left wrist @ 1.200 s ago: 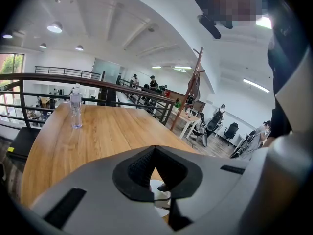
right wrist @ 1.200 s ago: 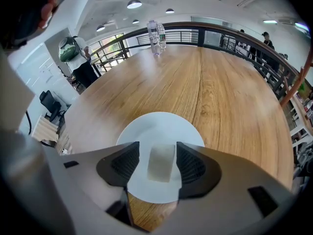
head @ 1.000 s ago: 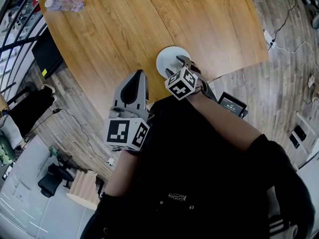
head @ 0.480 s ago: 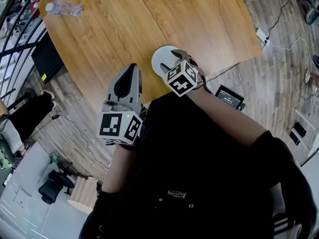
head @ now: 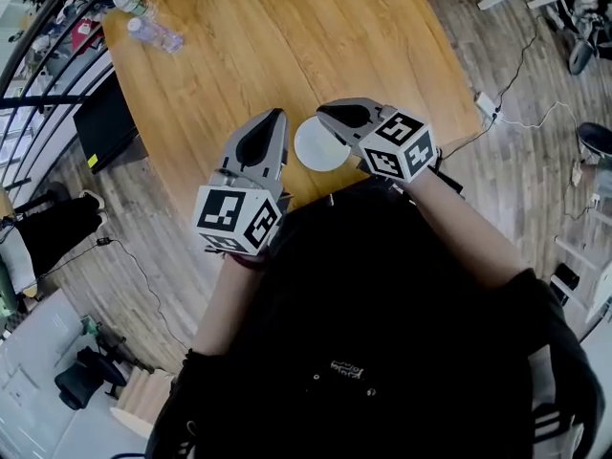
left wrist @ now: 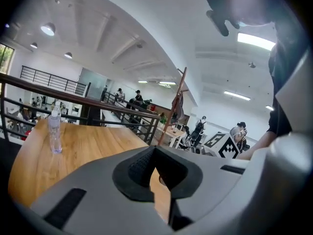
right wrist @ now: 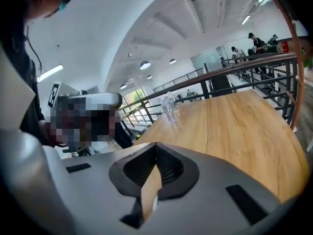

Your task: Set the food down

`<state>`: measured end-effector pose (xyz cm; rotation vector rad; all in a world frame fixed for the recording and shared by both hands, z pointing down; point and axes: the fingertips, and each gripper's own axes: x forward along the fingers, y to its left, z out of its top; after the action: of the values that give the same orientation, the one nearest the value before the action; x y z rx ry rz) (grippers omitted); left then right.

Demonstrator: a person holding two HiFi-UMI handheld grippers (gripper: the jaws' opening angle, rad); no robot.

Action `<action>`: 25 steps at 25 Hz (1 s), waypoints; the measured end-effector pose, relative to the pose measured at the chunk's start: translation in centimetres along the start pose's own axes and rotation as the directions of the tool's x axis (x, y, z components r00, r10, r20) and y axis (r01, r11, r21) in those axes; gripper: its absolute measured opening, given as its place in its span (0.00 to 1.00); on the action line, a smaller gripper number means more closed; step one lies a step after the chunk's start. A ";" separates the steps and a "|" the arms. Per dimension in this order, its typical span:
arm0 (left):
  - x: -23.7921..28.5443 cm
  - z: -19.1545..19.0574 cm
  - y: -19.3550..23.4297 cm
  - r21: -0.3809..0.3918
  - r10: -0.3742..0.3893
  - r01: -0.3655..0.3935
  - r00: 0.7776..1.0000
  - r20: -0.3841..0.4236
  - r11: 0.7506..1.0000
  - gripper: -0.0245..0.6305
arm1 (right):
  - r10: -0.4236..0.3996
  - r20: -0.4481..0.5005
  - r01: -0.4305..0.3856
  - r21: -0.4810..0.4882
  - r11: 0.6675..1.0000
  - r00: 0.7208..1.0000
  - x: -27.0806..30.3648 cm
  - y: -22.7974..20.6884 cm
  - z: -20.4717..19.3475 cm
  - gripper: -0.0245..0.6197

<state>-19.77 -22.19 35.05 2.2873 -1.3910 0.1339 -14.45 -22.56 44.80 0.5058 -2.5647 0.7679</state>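
Nearest the person, the left gripper [head: 276,116] and the right gripper [head: 325,112] are held over the near edge of the wooden table [head: 287,36]. Each has a marker cube at its back end, the left cube [head: 239,220] and the right cube [head: 397,146].

In the left gripper view the left gripper [left wrist: 155,149] has its jaw tips together, with only bare tabletop showing in the slit below them; it grips nothing. In the right gripper view the right gripper [right wrist: 155,145] is closed just the same, its ribbed pads meeting at the tip, and it too is empty.

By count there are two grippers, one plate, two bottles and one table.

The plate [head: 316,147] is white and round and lies on the table close to its near edge, between the two grippers. From above, the left gripper's tip is just to its left, and the right gripper's closed jaws lie across its far right rim. Whether they touch it I cannot tell. The plate looks plain white from above, and I cannot make out the food on it or anywhere else.

Past the plate the tabletop runs to its far left corner, where the two clear plastic bottles lie close together, one bottle [head: 159,35] nearer and the other bottle [head: 129,1] at the very edge. A dark railing [head: 53,41] runs along the table's left edge.
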 end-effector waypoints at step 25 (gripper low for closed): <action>-0.4 15.7 -6.9 0.304 -0.233 0.147 0.935 0.267 0.941 0.04 | 0.196 0.483 -0.019 -0.347 0.938 0.853 -15.7 8.7 22.2 0.06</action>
<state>-16.39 -25.98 18.63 2.7614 -1.3487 -0.0909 -11.32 -25.24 16.53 0.5085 -3.1585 0.2280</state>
